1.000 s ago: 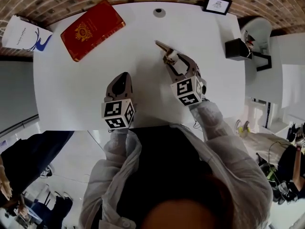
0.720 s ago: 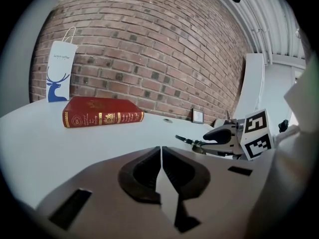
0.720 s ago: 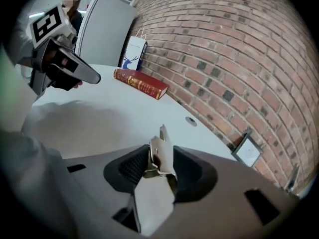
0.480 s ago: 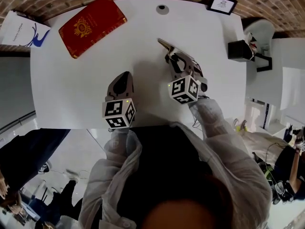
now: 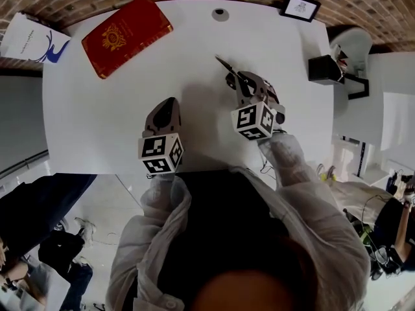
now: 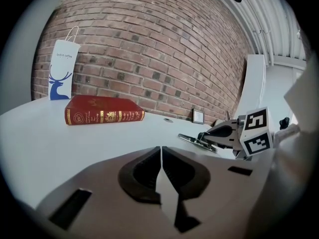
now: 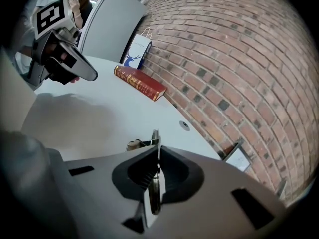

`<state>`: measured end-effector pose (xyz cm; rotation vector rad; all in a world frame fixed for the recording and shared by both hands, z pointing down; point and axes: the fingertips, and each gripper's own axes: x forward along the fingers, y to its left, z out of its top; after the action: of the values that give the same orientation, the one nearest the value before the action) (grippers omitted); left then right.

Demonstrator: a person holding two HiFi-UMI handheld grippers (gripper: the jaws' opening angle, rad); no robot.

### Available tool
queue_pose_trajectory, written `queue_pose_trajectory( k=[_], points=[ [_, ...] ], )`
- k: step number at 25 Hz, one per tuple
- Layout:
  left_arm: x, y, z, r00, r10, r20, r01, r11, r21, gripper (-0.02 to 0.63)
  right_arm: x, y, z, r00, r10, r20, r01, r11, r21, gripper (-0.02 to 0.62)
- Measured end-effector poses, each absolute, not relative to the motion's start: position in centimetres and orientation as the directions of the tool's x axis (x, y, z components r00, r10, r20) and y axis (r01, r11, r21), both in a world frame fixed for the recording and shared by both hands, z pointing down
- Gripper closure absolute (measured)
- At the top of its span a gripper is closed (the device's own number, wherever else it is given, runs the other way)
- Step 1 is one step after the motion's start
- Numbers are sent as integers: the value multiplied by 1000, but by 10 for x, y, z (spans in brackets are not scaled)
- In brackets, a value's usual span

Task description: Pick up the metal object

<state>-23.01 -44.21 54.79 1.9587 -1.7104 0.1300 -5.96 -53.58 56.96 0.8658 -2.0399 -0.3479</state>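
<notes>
The metal object is a thin flat strip, near the middle of the white table. My right gripper is shut on its near end; its jaws have just been closing with the strip between them. In the right gripper view the metal object stands on edge between the pads and sticks out ahead. My left gripper hovers to the left, shut and empty. From the left gripper view my left gripper looks across at the metal object and the right gripper.
A red book lies at the far left of the table, with a white paper bag beyond it by the brick wall. A small picture frame stands at the far right corner. A round grommet is at the far edge.
The right gripper's jaws went from wide open to shut on the metal strip, and the gripper rolled a little. The left gripper has stayed put.
</notes>
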Motion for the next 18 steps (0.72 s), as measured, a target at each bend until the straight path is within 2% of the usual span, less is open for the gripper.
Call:
queue_pose_trajectory(
  k=[10,18],
  points=[
    [-230,-430,535,174,-908,382,-951,-54,305,580,-53,-527,555,-403,-691,600,-510,714,480,583],
    [-215,-410,518,175,-917,360,-955,-69,289,580,-32,-508,533,-416,-697,584,-619,688,379,583]
  ],
)
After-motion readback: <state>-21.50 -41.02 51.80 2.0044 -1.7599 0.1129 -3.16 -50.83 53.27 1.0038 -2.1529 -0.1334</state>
